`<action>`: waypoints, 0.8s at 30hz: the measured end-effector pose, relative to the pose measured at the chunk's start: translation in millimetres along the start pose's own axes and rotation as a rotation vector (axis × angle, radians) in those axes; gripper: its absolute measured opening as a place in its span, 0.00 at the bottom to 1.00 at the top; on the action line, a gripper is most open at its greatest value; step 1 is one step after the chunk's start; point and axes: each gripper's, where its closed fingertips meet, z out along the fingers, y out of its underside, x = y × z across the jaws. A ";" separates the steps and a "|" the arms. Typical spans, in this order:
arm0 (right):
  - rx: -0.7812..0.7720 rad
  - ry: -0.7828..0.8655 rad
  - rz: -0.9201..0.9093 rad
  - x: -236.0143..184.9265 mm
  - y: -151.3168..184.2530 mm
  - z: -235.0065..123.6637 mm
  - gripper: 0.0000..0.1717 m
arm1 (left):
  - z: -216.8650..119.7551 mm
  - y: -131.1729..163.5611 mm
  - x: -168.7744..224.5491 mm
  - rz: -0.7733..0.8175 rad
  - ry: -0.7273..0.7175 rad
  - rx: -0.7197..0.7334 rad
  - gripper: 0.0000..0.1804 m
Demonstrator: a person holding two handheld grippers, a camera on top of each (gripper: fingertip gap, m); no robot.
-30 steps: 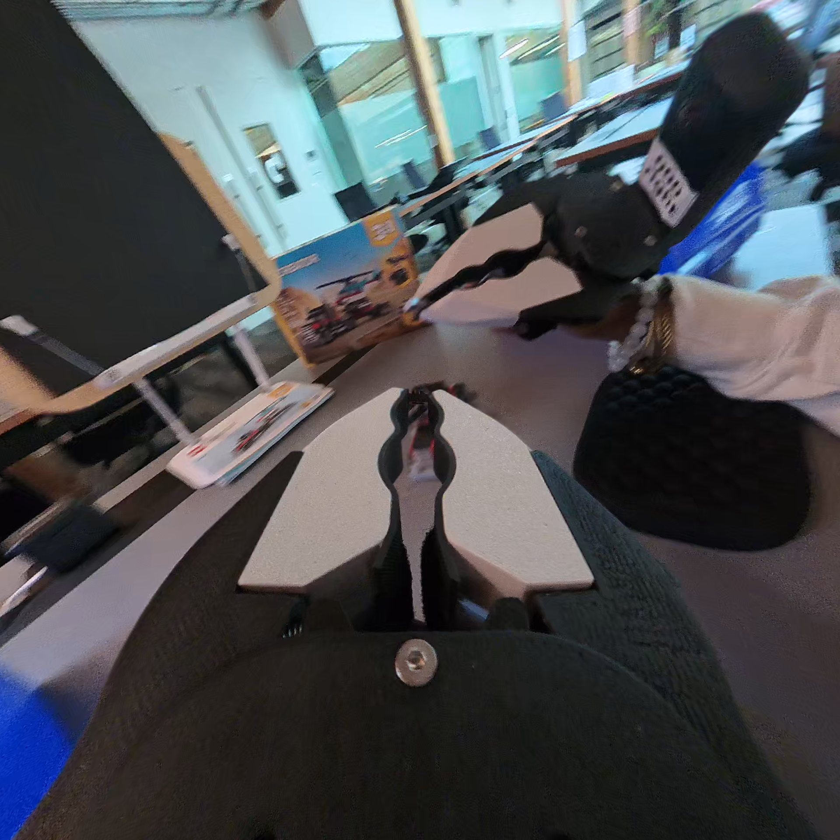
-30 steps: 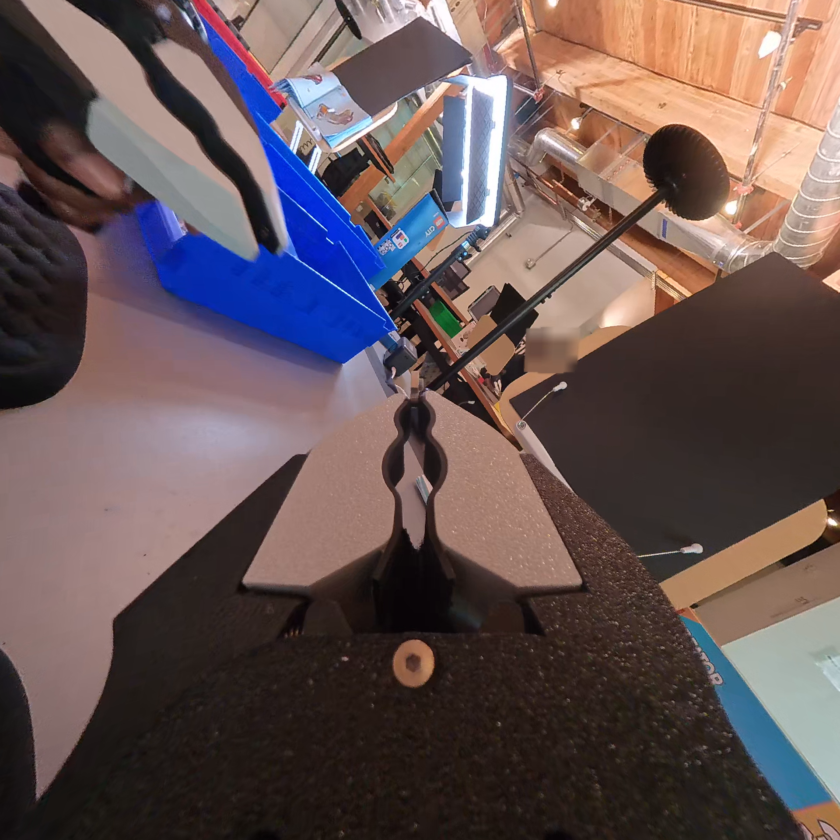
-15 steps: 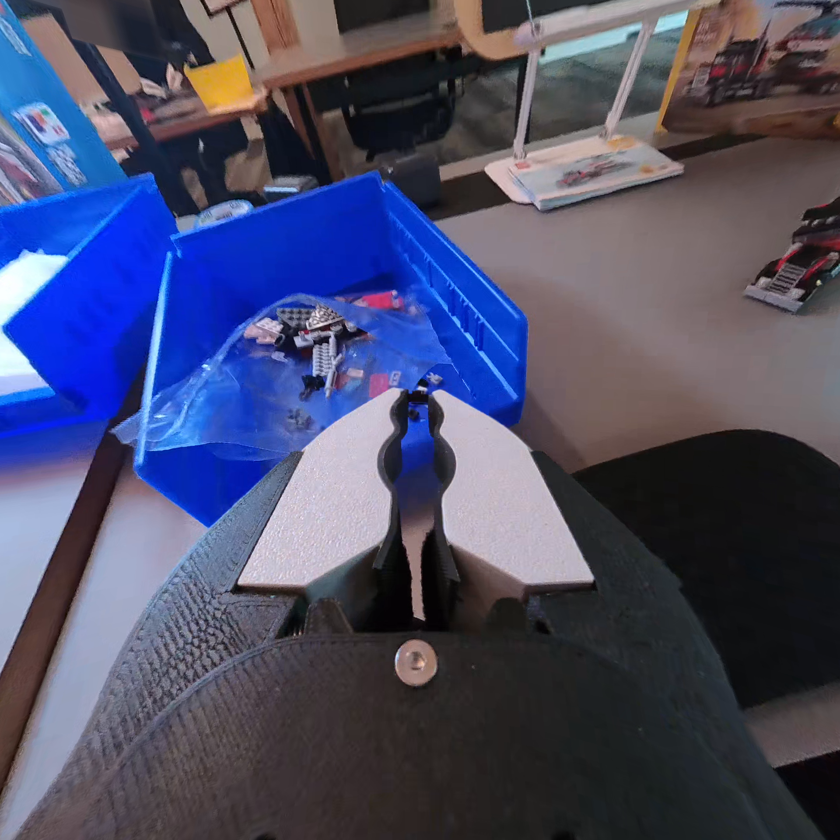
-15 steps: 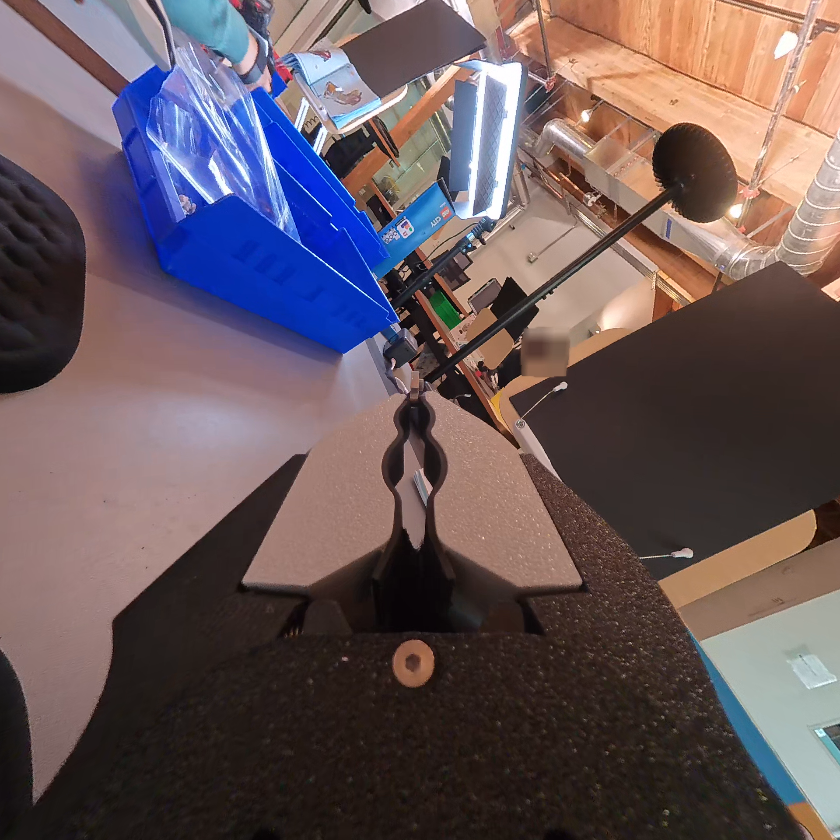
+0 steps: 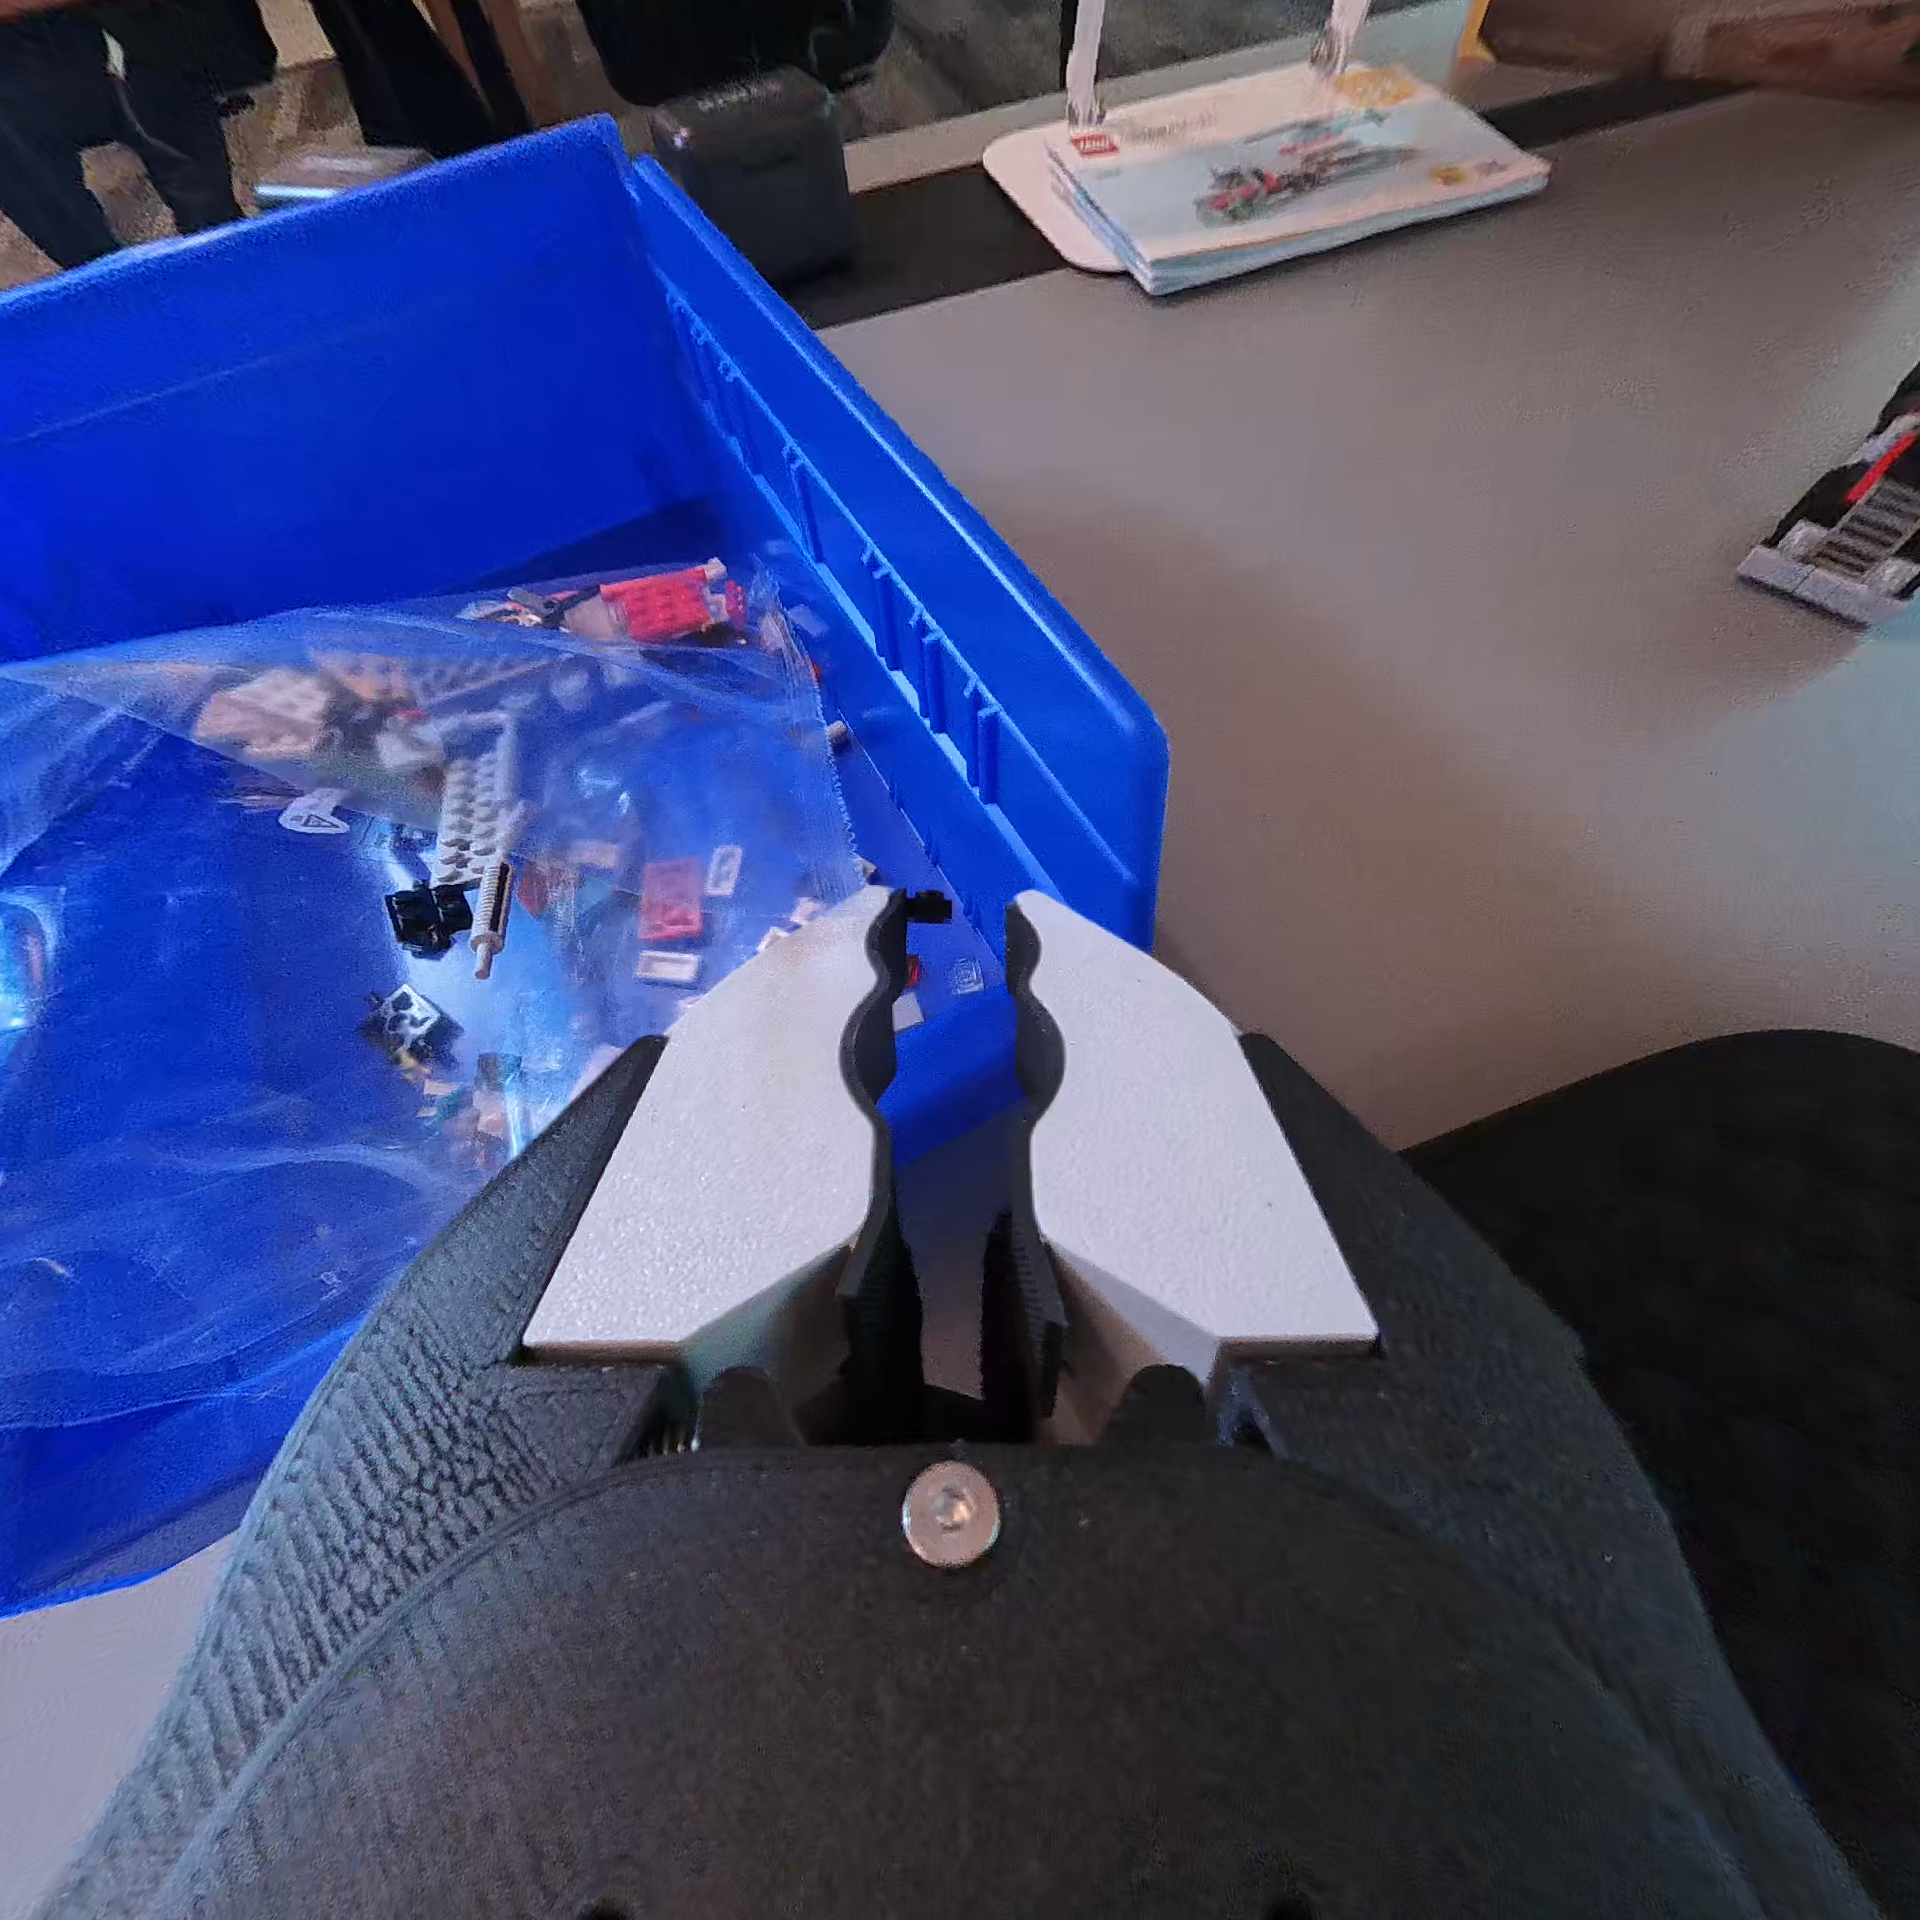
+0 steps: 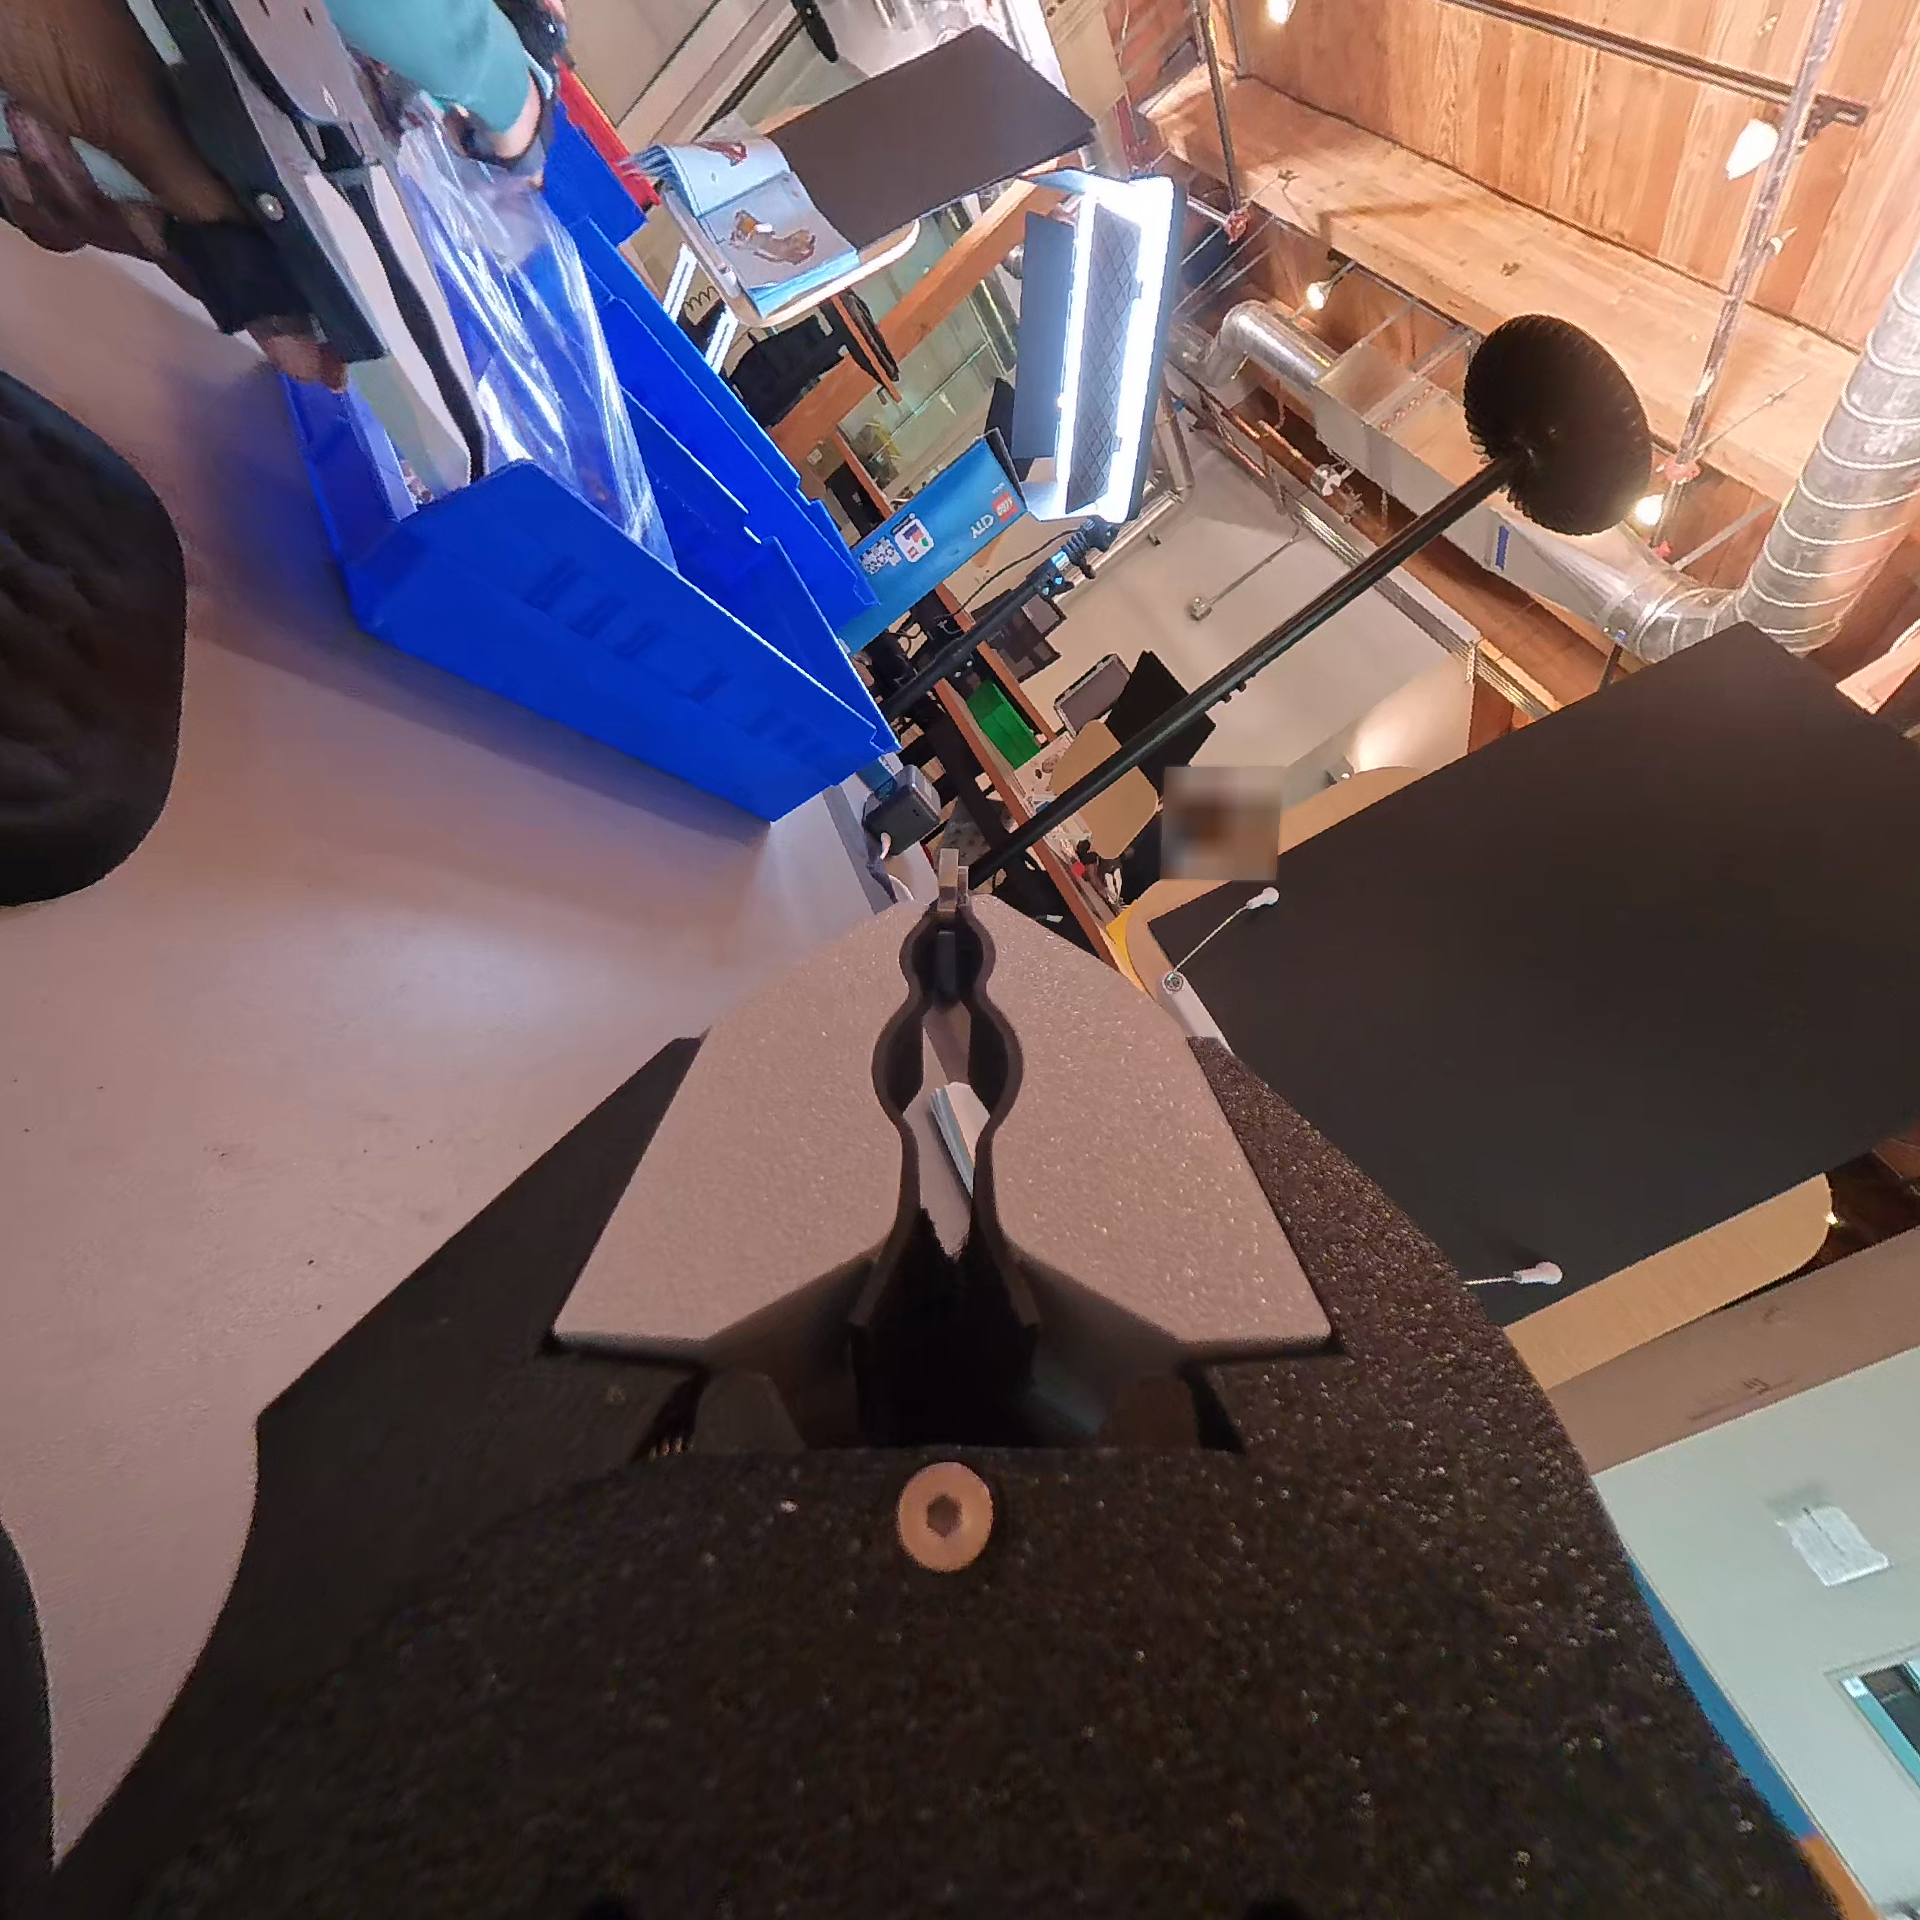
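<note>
Right at your left gripper (image 5: 948,914), the jaws stood apart over the near corner of the blue bin (image 5: 1039,717), with a small black brick piece (image 5: 925,907) sitting at the left fingertip; couldn't tell if it was actually pinched. Just past that, a clear plastic bag of toy bricks (image 5: 416,831) lay inside the bin. Farther out on the grey table (image 5: 1403,623) were a partly built toy car (image 5: 1849,540) and an instruction booklet (image 5: 1299,177). Your right gripper (image 6: 950,904) was clamped tight on a small grey piece (image 6: 950,883), held up above the table, with the bin well off to its left.
</note>
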 end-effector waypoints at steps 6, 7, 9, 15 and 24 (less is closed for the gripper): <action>0.006 0.003 -0.007 0.2 -1.9 -0.4 0.02 | 1.9 10.3 7.1 0.027 0.025 -0.070 0.15; 0.008 0.004 -0.006 0.4 -2.0 -0.5 0.02 | 1.1 11.0 7.5 0.027 0.032 -0.077 0.16; 0.010 0.007 -0.007 0.7 -2.5 -0.8 0.02 | -1.0 12.5 8.4 0.021 0.056 -0.095 0.17; 0.014 0.013 -0.008 1.7 -3.1 -1.5 0.02 | -4.9 24.4 14.2 0.016 0.139 -0.200 0.28; 0.056 -0.017 0.065 -0.7 -6.5 -1.3 0.01 | -16.2 -2.3 30.8 0.093 0.114 -0.074 0.23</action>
